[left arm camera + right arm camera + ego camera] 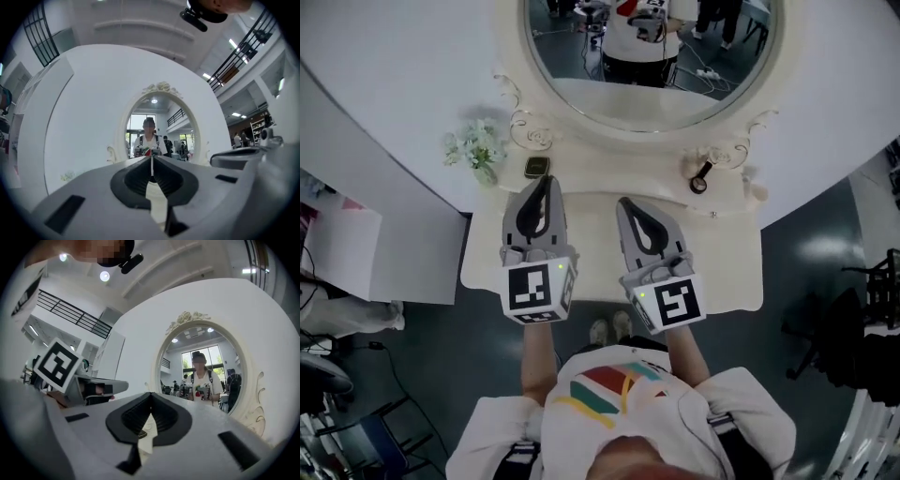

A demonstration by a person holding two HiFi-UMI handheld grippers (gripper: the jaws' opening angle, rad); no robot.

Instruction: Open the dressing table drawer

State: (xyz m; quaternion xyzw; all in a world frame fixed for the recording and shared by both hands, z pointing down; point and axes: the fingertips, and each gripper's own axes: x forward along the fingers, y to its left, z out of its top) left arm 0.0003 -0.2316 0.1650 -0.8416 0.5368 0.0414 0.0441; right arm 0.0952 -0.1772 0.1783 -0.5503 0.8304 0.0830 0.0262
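L hand-held gripper [546,180]: my jaws clenched, empty.
R hand-held gripper [625,202]: clenched too, empty.
Mirror [572,66]: ahead of both tips.

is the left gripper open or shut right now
Shut. The left gripper shows its jaws meeting at the tips in its own view, with nothing held between them.
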